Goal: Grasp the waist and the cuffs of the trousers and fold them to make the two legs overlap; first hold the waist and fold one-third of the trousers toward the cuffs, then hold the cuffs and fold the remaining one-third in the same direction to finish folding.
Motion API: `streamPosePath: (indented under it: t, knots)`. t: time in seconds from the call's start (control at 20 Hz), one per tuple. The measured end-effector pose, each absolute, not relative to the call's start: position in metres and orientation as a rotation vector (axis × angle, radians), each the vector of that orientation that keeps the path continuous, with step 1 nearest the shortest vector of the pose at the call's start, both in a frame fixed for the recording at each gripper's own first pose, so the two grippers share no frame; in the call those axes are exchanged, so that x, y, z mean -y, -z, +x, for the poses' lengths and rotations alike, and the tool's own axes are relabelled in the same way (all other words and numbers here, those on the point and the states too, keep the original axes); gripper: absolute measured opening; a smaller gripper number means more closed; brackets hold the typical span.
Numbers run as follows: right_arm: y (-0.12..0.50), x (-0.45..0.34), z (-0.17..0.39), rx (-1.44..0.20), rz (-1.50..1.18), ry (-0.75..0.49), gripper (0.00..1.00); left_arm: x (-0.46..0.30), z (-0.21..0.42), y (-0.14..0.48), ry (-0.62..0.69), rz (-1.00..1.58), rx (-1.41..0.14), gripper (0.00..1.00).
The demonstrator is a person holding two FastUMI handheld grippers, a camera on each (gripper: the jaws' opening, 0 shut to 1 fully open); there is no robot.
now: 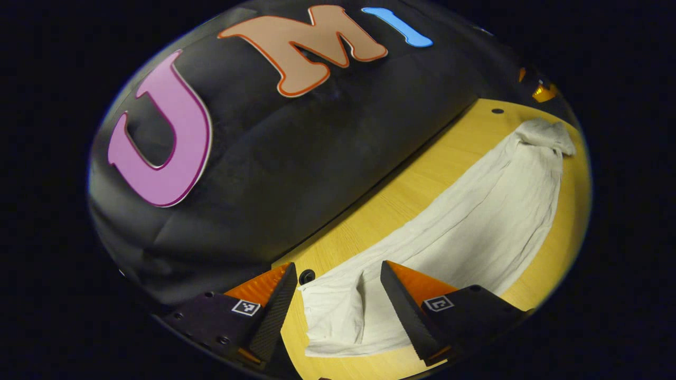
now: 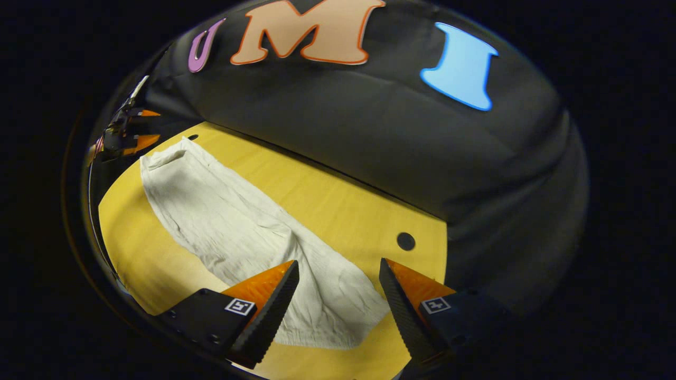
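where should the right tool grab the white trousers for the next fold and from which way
Probably the wide end of the trousers, lying flat between the open fingers of the right tool. Come down from above and pinch its near edge, since the cloth lies flat on the table with nothing to get under.

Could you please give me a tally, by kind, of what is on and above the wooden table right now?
Trousers: 1, white, lying flat along the table
Grippers: 2, the left gripper and the right gripper, each open above one end of the trousers
Round holes in the table: 2, and
Total: 5
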State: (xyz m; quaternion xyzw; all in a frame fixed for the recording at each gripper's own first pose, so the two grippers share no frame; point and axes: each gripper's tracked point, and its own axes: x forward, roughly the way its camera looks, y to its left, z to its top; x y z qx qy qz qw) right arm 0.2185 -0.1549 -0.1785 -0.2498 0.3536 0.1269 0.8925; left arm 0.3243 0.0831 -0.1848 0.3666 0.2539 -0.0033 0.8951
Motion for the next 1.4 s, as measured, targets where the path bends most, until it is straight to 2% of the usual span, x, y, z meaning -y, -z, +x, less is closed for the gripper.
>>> streamPosePath:
  t: [0.25, 0.6, 0.95, 1.15, 1.35, 1.4]
  knots:
    - [0.188, 0.234, 0.161, -0.784, -0.451, -0.115, 0.98, -0.067, 0.271, 0.165, -0.061, 0.635, -0.469, 0.96]
    - [0.261, 0.289, 0.114, -0.923, -0.417, -0.058, 0.98, -0.028, 0.210, 0.164, -0.128, 0.501, -0.446, 0.96]
    - [0.311, 0.284, 0.128, -0.978, -0.440, -0.148, 0.98, -0.004, 0.197, 0.164, -0.123, 0.513, -0.435, 0.96]
    - [0.313, 0.261, 0.136, -0.954, -0.331, -0.236, 0.96, 0.006, 0.197, 0.165, -0.109, 0.505, -0.434, 0.96]
    - [0.293, 0.252, 0.146, -0.857, -0.226, -0.287, 0.93, 0.019, 0.202, 0.170, -0.092, 0.478, -0.438, 0.96]
    - [0.288, 0.247, 0.150, -0.848, -0.230, -0.305, 0.97, 0.021, 0.203, 0.172, -0.087, 0.472, -0.438, 0.96]
